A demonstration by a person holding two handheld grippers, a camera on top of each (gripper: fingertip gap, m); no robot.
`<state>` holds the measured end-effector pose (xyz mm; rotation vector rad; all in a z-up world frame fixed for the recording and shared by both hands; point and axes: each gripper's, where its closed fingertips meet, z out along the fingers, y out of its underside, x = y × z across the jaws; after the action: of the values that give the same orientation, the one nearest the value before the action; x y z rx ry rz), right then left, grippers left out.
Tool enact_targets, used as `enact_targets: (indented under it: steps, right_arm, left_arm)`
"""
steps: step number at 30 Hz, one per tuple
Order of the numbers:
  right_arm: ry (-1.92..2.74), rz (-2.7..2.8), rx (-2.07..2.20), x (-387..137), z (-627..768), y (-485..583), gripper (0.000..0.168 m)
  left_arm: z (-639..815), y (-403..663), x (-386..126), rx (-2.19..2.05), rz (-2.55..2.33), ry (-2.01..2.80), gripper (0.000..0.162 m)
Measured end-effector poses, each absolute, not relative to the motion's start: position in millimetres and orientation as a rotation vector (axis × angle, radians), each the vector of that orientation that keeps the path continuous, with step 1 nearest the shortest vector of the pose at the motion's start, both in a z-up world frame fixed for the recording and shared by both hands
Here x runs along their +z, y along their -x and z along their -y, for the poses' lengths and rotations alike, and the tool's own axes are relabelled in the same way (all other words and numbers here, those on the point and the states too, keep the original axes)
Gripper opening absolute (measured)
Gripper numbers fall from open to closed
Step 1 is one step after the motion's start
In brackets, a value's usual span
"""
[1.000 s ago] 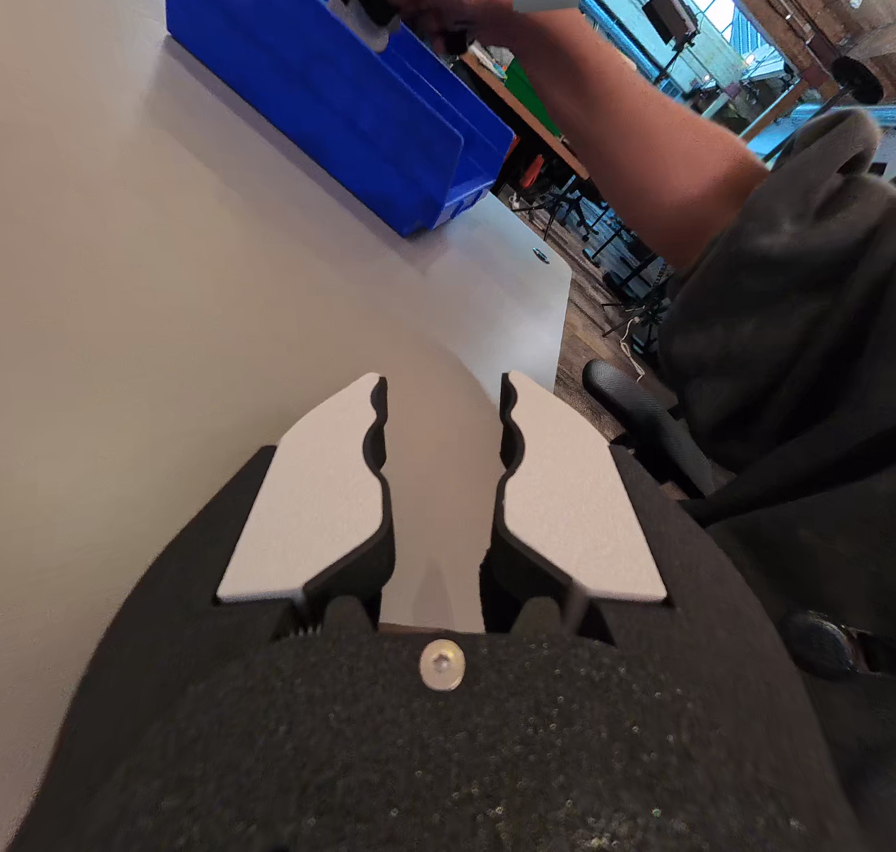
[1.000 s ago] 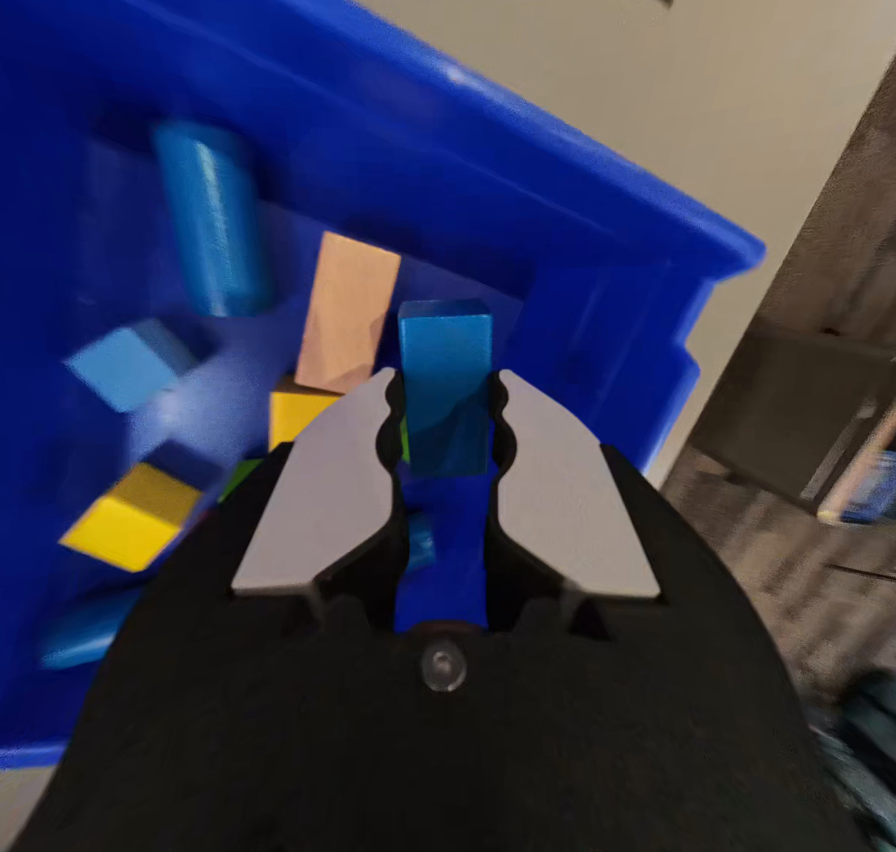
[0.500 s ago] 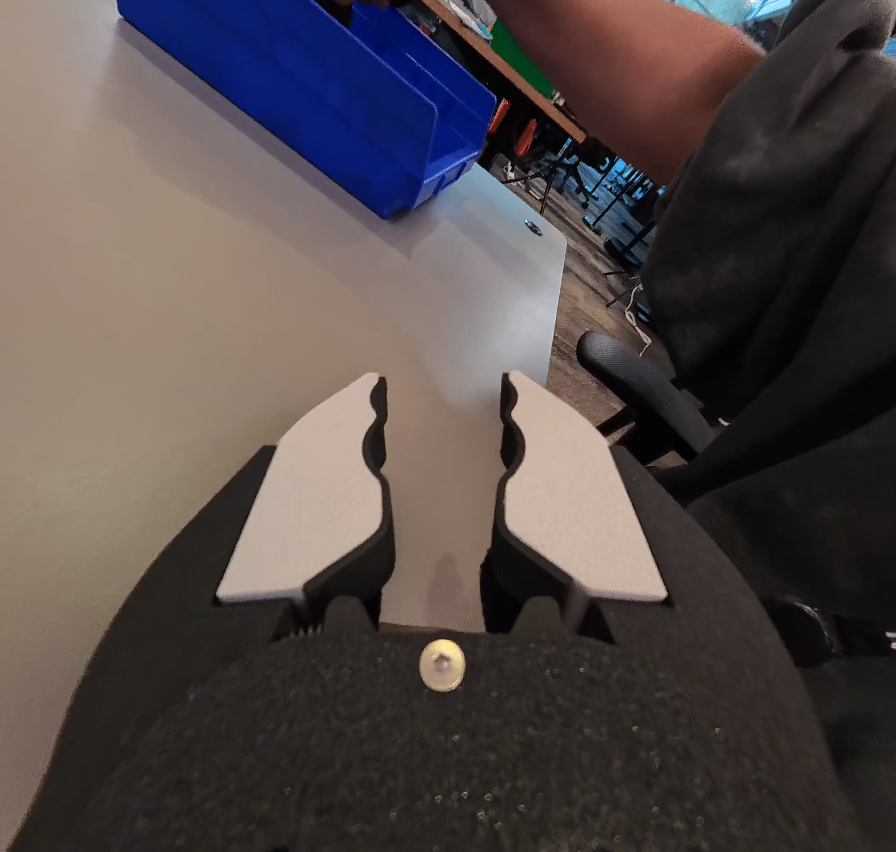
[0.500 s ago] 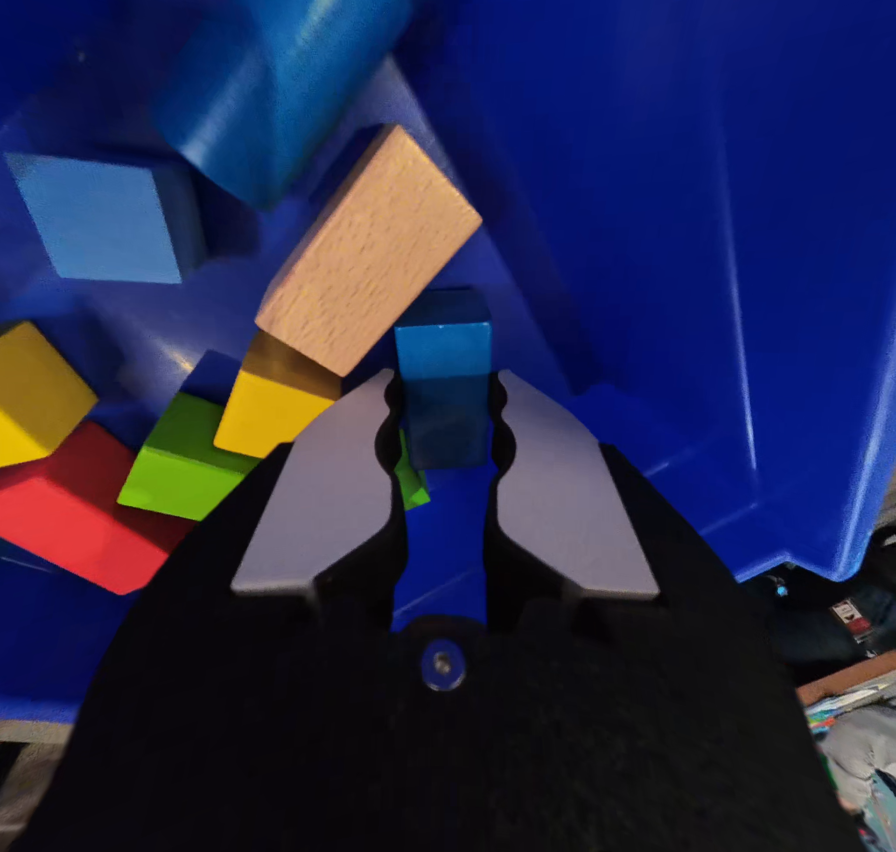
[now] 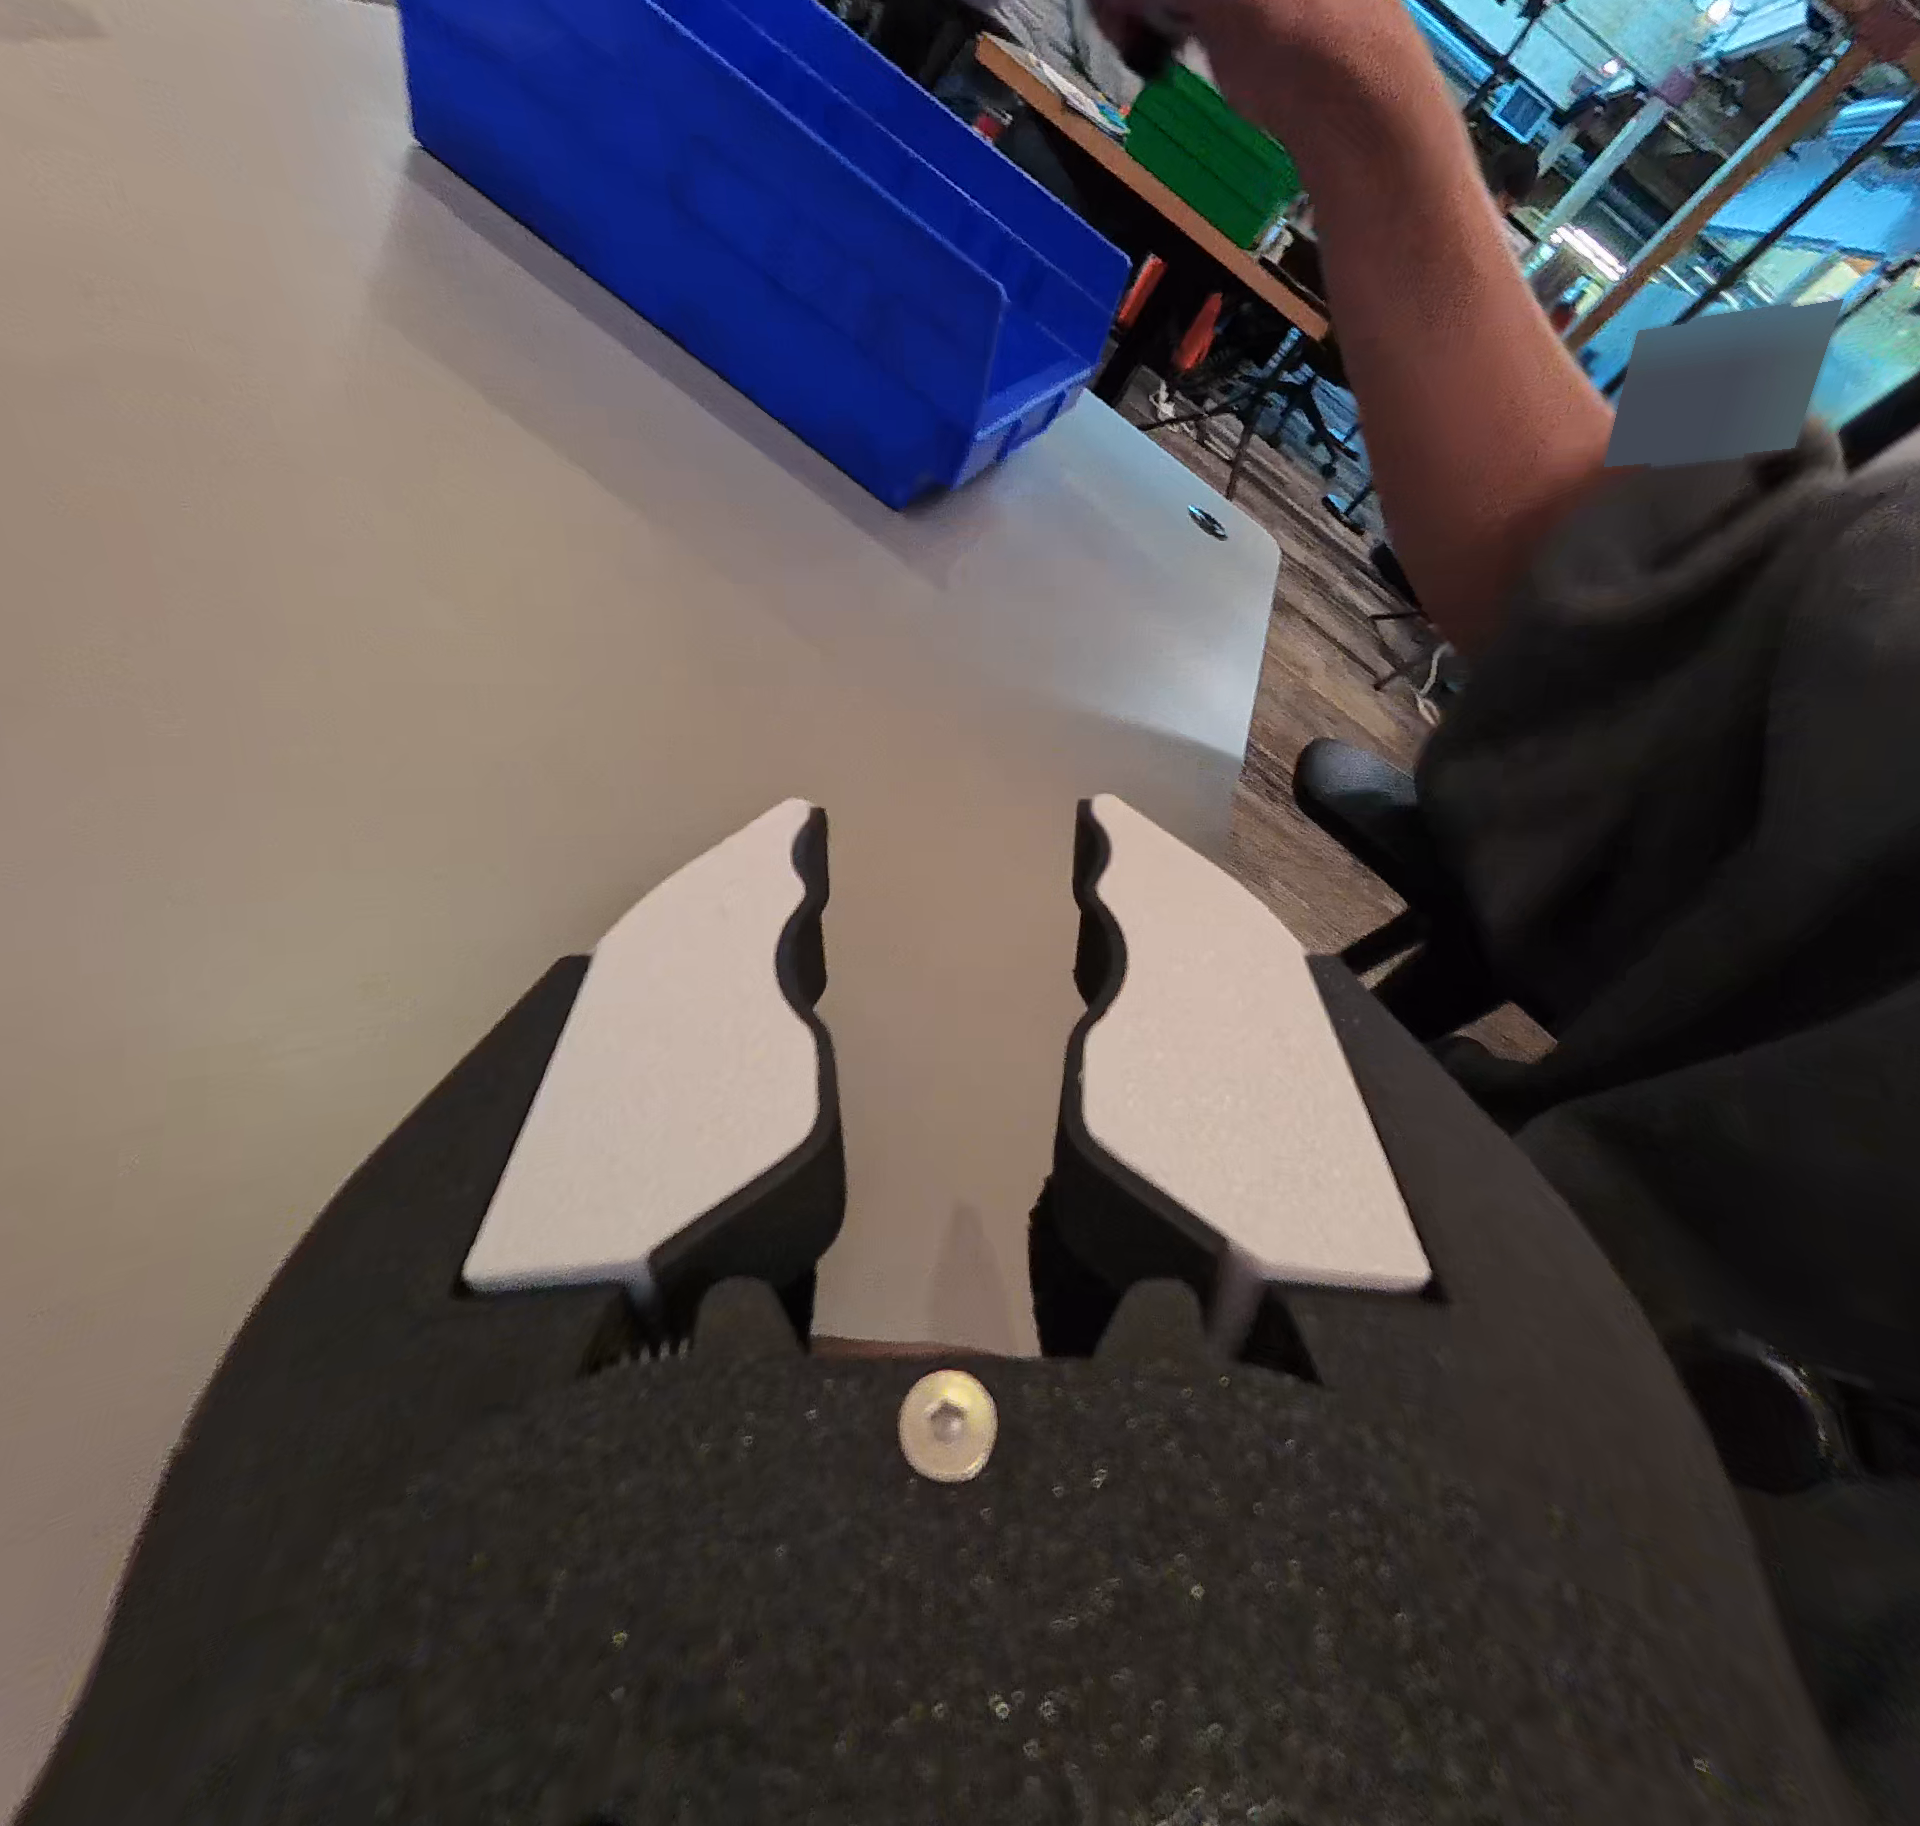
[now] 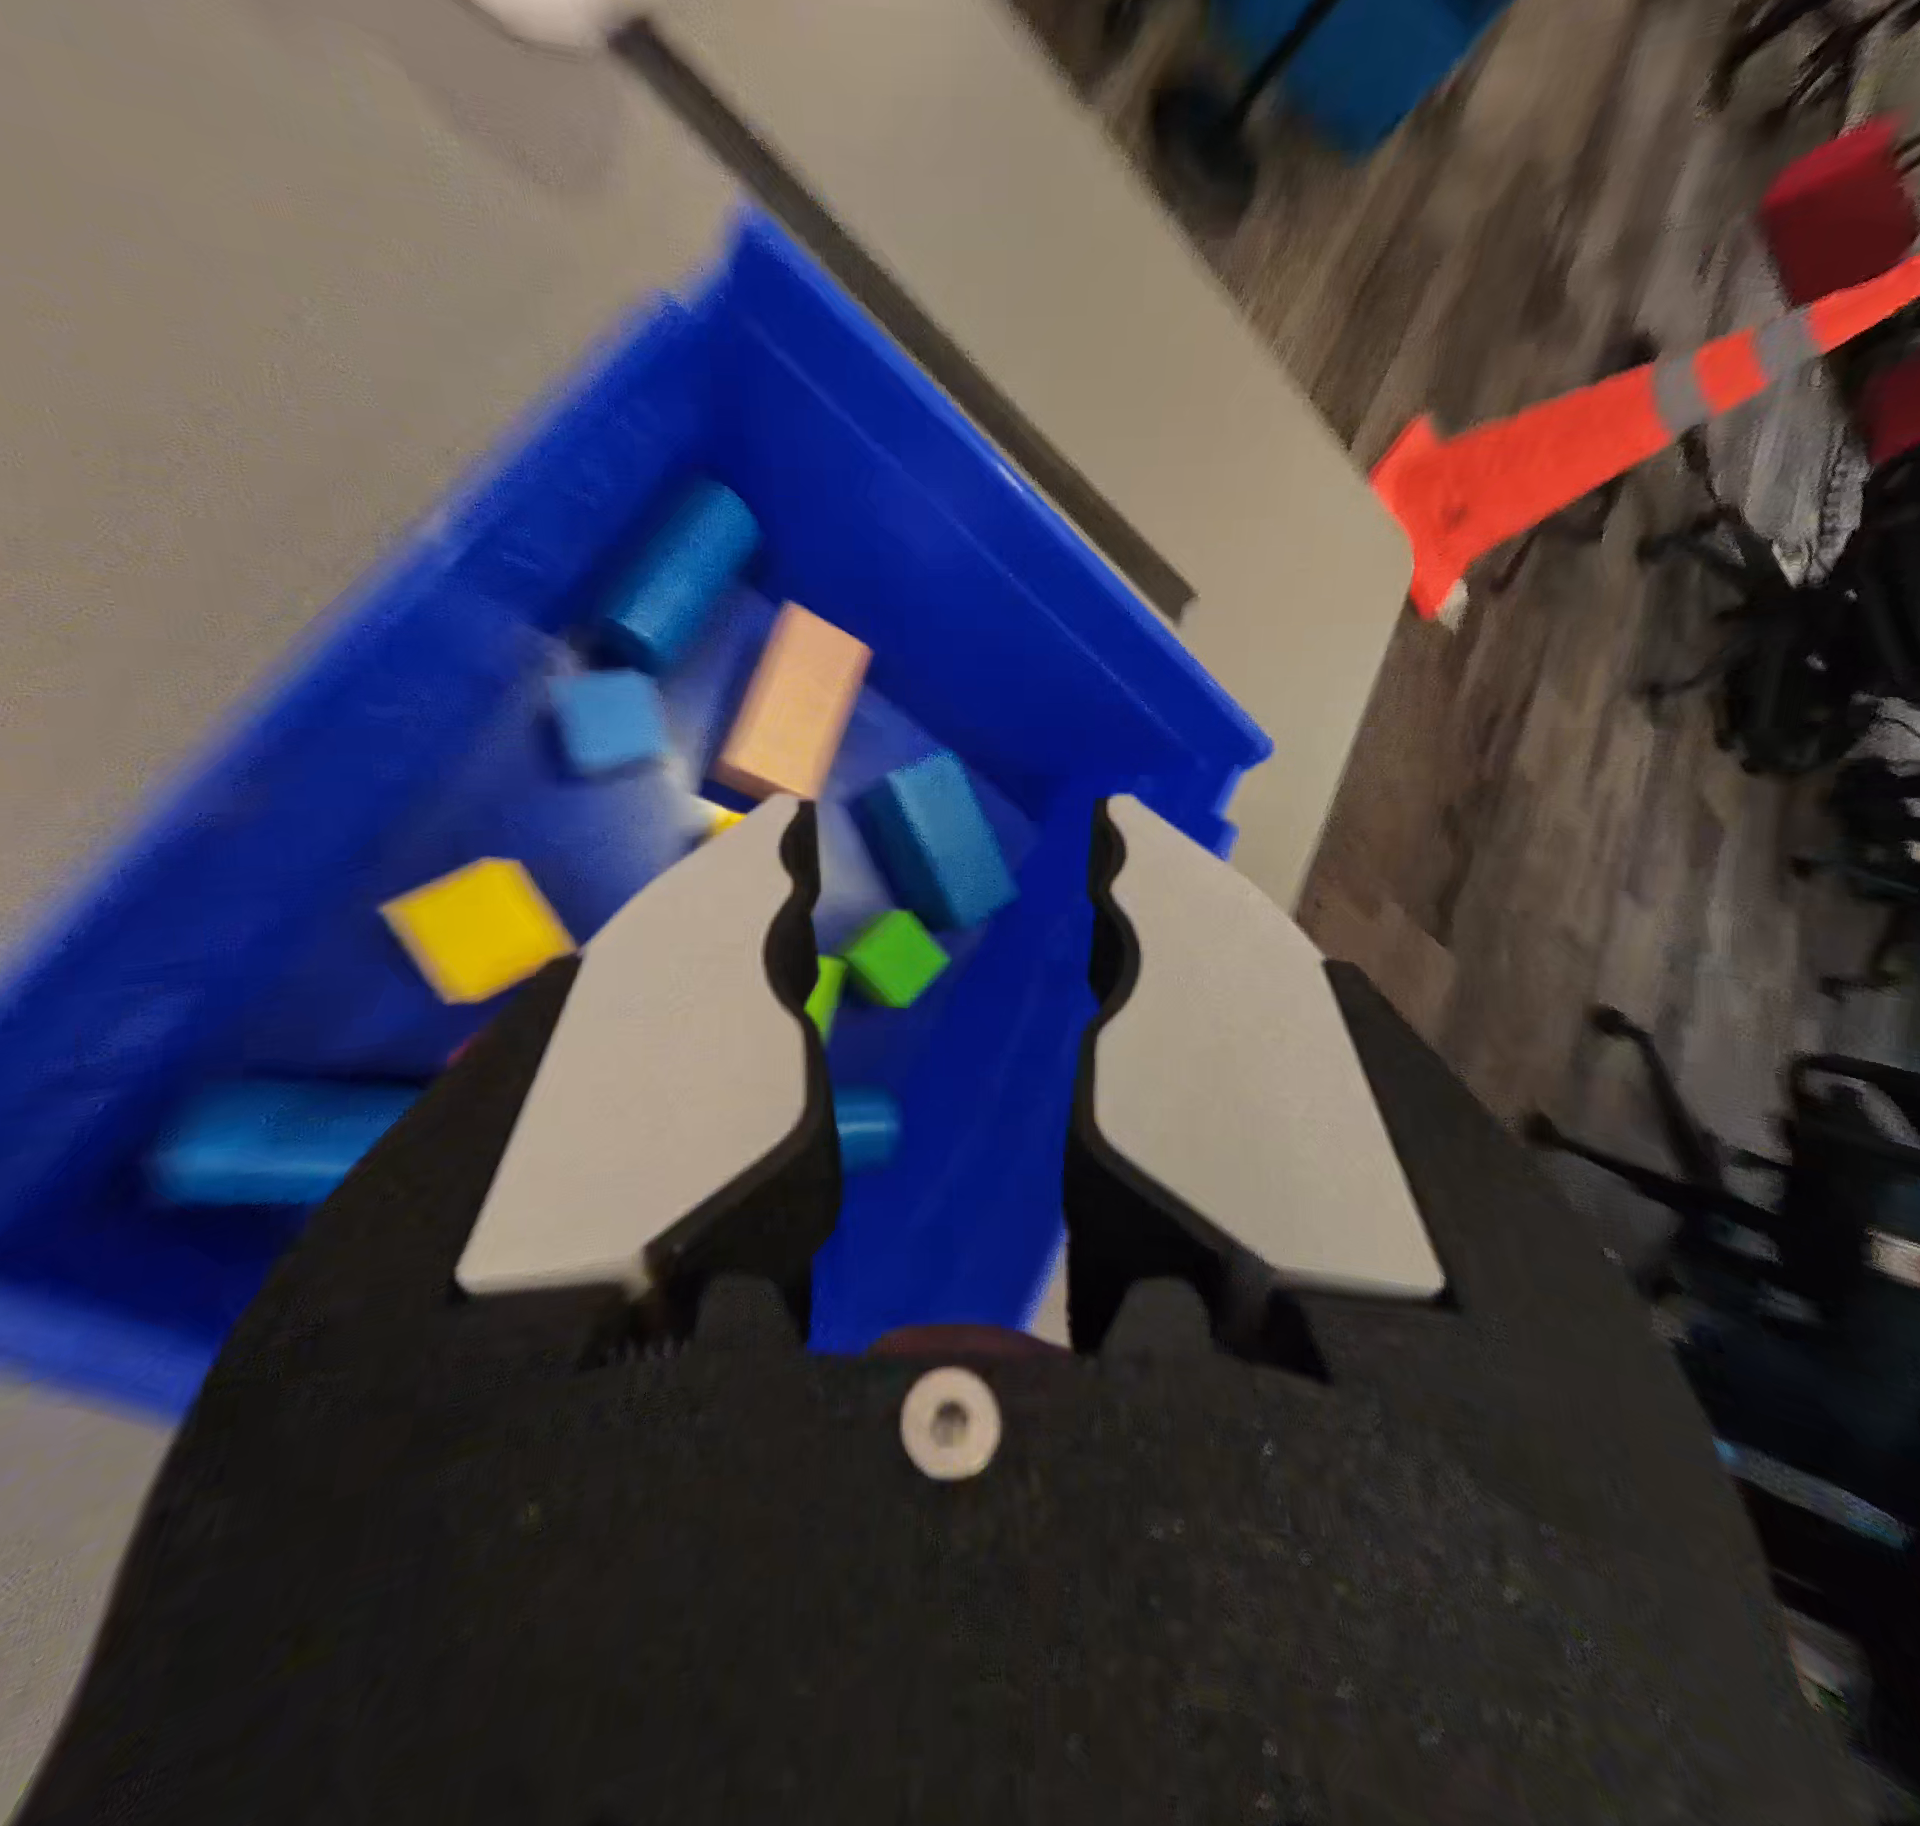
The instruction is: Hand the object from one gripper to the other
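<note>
Two tongs empty — no handover made yet.
Left wrist view showed the left tongs (image 5: pixel 951 820) spread over the bare surface (image 5: pixel 364 581), bin (image 5: pixel 727 197) closed to sight; right wrist view showed the right tongs (image 6: pixel 951 820) released above it — blue block (image 6: pixel 935 841) lying inside among others.

Beyond the right gripper's grey-faced black fingers (image 6: pixel 675 1028), the blue plastic bin (image 6: pixel 1018 633) held blue, yellow (image 6: pixel 476 927), green (image 6: pixel 896 957) and tan wooden blocks (image 6: pixel 795 701). An orange, grey-banded cone (image 6: pixel 1558 446) lay right of the gripper.
</note>
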<state>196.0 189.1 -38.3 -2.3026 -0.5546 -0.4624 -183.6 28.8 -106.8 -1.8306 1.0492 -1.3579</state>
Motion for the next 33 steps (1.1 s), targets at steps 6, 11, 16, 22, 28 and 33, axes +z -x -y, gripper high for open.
enact_targets:
  steps: [6,11,16,22,28,33]
  right_arm:
    - [1.931,0.254,0.105,-46,-65,-77,0.050]
    - [1.900,0.161,-0.131,-107,-9,-74,0.054]
    - [1.937,0.123,0.023,-124,0,-58,0.056]
    - [1.971,0.175,-0.015,-132,0,-60,0.058]
    - [1.990,0.191,0.036,-137,0,-53,0.058]
    - [2.003,0.211,0.047,-139,2,-50,0.058]
  left_arm:
    - [-47,194,-106,-1.137,-1.034,1.811,0.047]
    - [-66,207,-107,-0.920,-0.985,1.858,0.048]
    - [-119,239,-93,-0.659,-0.785,2.006,0.061]
    - [-221,305,-73,-0.310,-0.590,2.332,0.058]
    - [-337,338,-102,-0.254,-0.318,2.682,0.045]
    - [-391,347,-132,-0.224,-0.117,2.840,0.043]
